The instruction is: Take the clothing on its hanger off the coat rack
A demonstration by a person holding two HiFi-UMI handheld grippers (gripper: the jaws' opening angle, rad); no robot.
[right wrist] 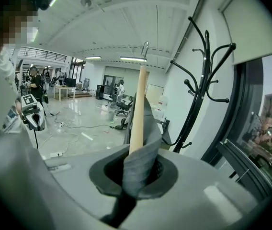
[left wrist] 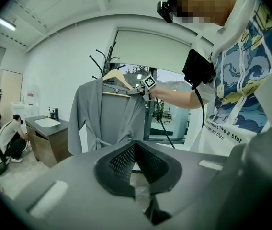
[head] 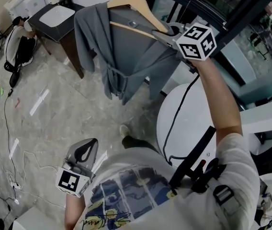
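Two tools, head view: the right tool grips a wooden hanger by one end, carrying the grey robe aloft; the left tool hangs low. Left gripper view: jaws together, empty. Right gripper view: jaws clamped on hanger and cloth; the coat rack stands apart, so the hanger looks clear of it.

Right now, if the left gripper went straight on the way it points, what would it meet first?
Probably the grey robe on the hanger that the right gripper holds up. Nothing shows in between, though depth is hard to judge.
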